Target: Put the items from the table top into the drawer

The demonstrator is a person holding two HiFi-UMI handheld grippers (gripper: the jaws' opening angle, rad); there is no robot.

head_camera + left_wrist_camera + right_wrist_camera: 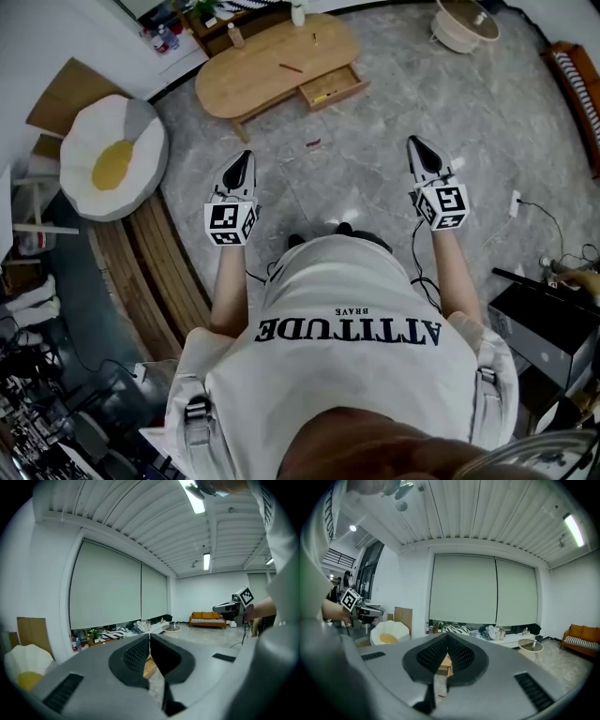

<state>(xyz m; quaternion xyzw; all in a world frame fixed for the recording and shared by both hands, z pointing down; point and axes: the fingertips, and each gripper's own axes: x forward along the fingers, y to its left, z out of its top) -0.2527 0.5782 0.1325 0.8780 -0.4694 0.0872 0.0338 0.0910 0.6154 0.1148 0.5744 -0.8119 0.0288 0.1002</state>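
Left gripper [244, 161] and right gripper [417, 148] are closed, empty. Drawer [330, 86] stands open; a red item [291, 67], possibly a pen, remains near the table [248, 82] centre.

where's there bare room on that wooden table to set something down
On the wooden table, the end by the bottle is bare, and so is the end behind the open drawer. The middle is busier: a red stick and a small dark item lie there.
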